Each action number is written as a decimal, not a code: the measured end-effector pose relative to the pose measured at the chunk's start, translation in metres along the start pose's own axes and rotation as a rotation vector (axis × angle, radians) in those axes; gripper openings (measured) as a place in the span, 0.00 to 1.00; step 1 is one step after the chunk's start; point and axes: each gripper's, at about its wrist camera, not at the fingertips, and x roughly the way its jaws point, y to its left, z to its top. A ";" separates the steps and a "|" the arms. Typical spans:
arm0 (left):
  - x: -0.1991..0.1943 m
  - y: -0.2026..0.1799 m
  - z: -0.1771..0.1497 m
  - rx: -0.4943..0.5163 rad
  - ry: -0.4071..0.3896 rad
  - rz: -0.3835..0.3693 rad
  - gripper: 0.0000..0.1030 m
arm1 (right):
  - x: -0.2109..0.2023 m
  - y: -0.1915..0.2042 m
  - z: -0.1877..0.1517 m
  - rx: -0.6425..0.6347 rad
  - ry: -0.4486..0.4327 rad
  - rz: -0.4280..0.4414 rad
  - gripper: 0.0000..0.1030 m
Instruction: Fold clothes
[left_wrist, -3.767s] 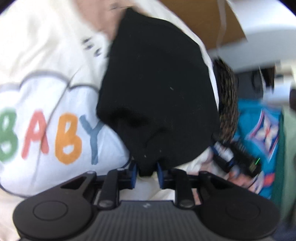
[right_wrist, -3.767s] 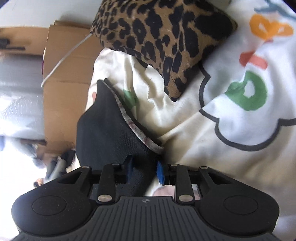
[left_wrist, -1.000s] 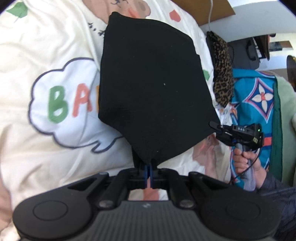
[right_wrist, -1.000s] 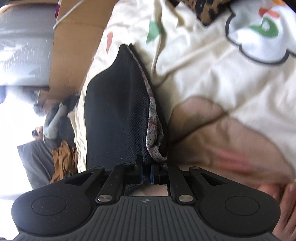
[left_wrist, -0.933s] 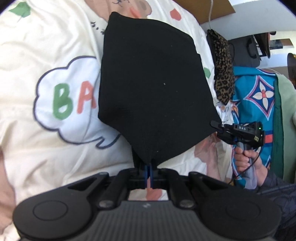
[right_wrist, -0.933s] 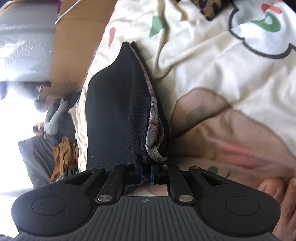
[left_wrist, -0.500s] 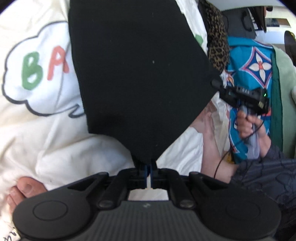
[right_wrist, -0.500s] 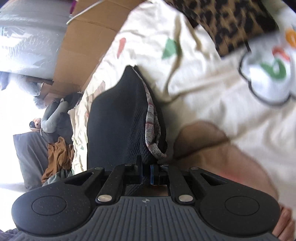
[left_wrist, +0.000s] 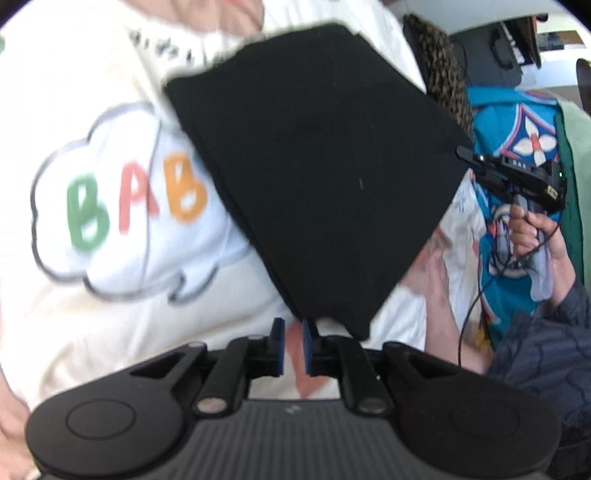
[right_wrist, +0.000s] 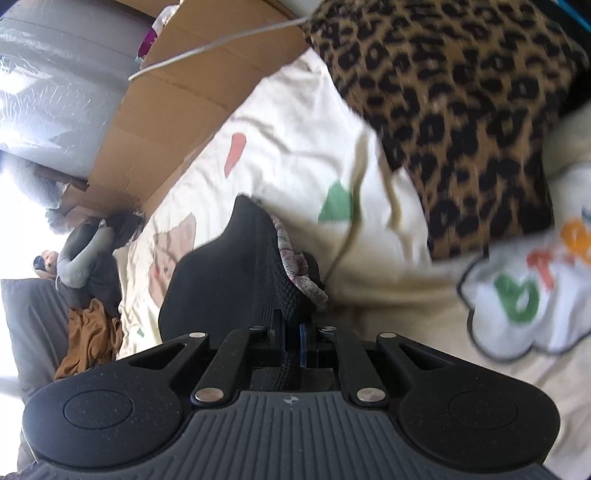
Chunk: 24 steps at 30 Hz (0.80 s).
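Black garment (left_wrist: 325, 173) spread over the cream BABY-print bedsheet (left_wrist: 110, 192).
We see our left gripper (left_wrist: 292, 345) slightly parted with nothing between its pads, right at the cloth's near corner; our right gripper (right_wrist: 291, 341) is pinched on the garment's edge, leopard pillow (right_wrist: 461, 110) beyond.

Setting: a home, most likely a bedroom.
- Bed, covered by a cream cotton bedsheet (left_wrist: 110, 302) printed with a cloud outline and coloured letters "BAB".
- Leopard-print fabric cushion (right_wrist: 461, 110), lying on the sheet.
- Flattened brown cardboard panel (right_wrist: 177, 110) along the bed's far edge, a thin white cord (right_wrist: 221, 44) across it.
- Teal patterned fabric with a white flower motif (left_wrist: 524, 136), beside the bed.
- Heap of grey and tan clothes (right_wrist: 88, 295), off the bed's far end.
- Clear plastic-wrapped bulk (right_wrist: 44, 92), background, contents indistinct.
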 end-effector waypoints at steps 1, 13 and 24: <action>-0.002 -0.002 0.003 0.002 -0.021 -0.003 0.09 | -0.001 0.001 0.006 -0.005 -0.008 -0.010 0.05; -0.009 -0.016 0.025 0.017 -0.129 0.010 0.10 | 0.001 0.005 0.059 -0.056 -0.060 -0.085 0.04; -0.010 -0.021 0.043 0.009 -0.177 0.035 0.15 | 0.015 -0.018 0.082 -0.034 -0.126 -0.172 0.07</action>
